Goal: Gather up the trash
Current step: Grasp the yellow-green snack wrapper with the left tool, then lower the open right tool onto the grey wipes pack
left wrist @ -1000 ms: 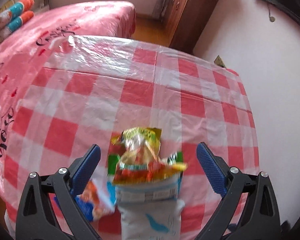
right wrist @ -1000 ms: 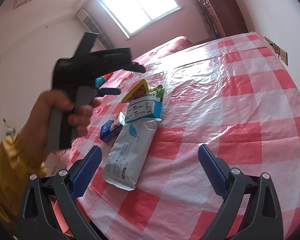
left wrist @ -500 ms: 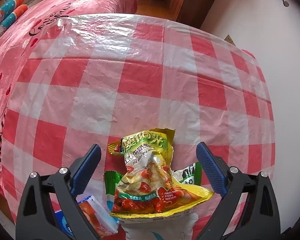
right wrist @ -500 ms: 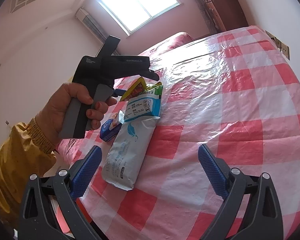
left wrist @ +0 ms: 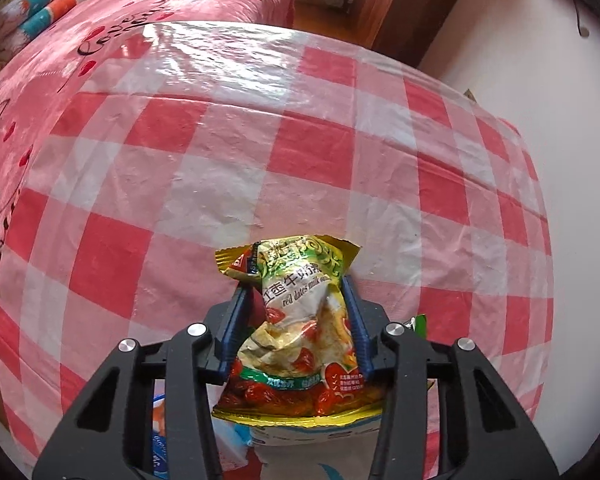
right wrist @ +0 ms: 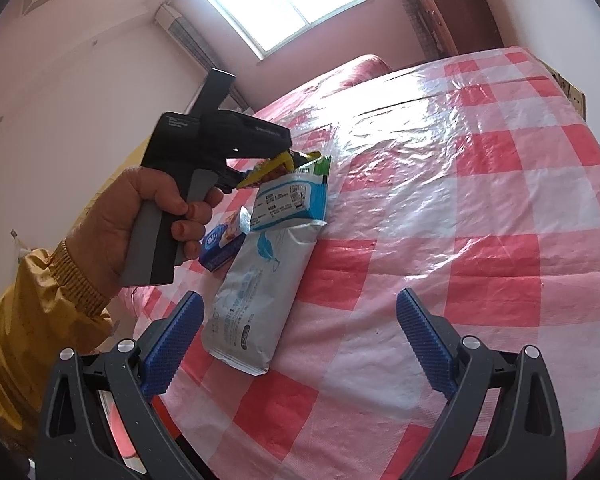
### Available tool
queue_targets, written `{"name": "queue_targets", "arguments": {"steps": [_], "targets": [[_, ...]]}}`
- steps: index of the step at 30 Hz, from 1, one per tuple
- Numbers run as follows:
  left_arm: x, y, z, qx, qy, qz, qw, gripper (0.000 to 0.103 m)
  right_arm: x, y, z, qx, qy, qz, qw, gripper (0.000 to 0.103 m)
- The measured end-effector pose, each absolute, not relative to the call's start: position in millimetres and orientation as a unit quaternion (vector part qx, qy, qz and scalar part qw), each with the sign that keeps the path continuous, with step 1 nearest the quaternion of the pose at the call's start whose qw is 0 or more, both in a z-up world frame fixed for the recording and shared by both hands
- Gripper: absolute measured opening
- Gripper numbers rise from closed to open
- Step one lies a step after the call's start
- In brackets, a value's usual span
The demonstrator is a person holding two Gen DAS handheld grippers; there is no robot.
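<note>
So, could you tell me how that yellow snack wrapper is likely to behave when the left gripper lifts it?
The yellow snack wrapper is crumpled foil film, so it will probably flop and sag. It looks flat and empty, so likely very light. The left gripper pinches its glossy middle; it might slip.

A: Where does the left wrist camera sit?
B: Close above the worktop (left wrist: 300,168), looking forward and down; a bed (left wrist: 172,4) fills the upper left of the frame.
A: And the right wrist camera?
B: Farther back, facing a window (right wrist: 284,0). Both views share the checked worktop and the snack packet (left wrist: 300,332).
</note>
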State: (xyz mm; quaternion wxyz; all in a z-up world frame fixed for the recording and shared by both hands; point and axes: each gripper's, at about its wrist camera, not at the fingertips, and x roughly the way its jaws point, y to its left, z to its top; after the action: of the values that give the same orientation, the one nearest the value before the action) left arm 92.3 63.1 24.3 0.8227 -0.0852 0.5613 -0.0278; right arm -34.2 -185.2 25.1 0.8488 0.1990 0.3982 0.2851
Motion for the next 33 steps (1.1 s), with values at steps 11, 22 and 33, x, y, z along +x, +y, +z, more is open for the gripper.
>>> {"name": "queue_targets", "arguments": {"steps": [11, 22, 33], "targets": [[61.7, 91.1, 42.9, -0.132, 0.518, -0.038, 0.844, 0.045, -29.6, -164.8, 18.2, 0.160, 0.418, 0.289, 0.846, 0.096], [13.9, 123.4, 55.1, -0.157, 0.483, -0.051, 0.860, 0.045, -28.5, -131.0, 13.9, 0.106, 0.429, 0.296, 0.846, 0.096], [-37.6, 149.8, 51.5, -0.168, 0.466, -0.059, 0.866, 0.045, -23.2, -107.2, 12.9, 0.096, 0.442, 0.290, 0.843, 0.096]]}}
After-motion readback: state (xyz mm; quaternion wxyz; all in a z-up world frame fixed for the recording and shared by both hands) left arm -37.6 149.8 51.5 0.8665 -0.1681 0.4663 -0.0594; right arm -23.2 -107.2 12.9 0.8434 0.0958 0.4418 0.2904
